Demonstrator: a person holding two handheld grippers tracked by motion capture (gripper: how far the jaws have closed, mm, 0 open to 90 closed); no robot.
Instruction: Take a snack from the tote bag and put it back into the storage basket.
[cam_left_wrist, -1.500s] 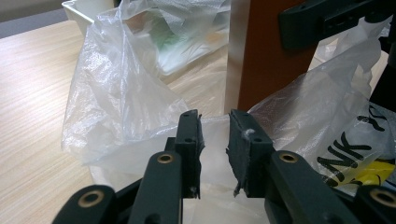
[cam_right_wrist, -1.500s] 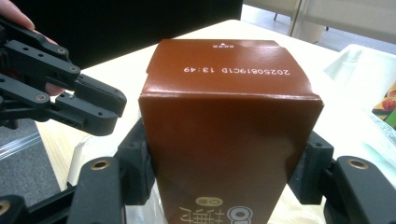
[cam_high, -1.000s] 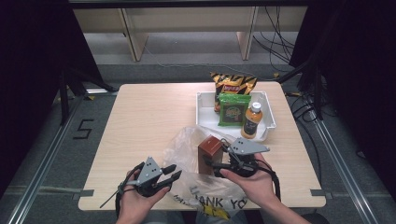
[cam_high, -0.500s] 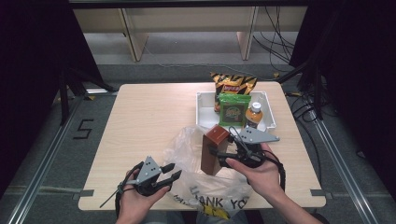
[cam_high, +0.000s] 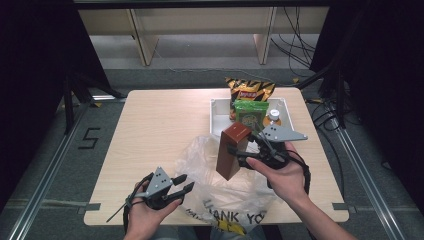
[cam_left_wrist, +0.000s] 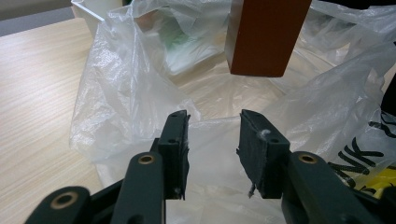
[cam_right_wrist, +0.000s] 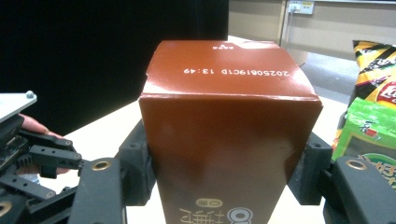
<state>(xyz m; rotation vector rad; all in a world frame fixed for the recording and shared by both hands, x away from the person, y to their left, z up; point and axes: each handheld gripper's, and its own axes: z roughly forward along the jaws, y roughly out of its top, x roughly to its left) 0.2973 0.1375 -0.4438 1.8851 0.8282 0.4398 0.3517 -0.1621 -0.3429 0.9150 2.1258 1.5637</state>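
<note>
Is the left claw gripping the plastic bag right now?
No, the left claw stands open with a gap between its jaws, the plastic bag lying beyond them.

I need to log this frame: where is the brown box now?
In the high view, the brown box hangs right of centre, clamped in the right gripper above the clear plastic bag, just before the white tray.

You see a reddish-brown carton (cam_high: 233, 150), a clear bag (cam_high: 220, 192) with black lettering, and a green packet (cam_high: 251, 114).
</note>
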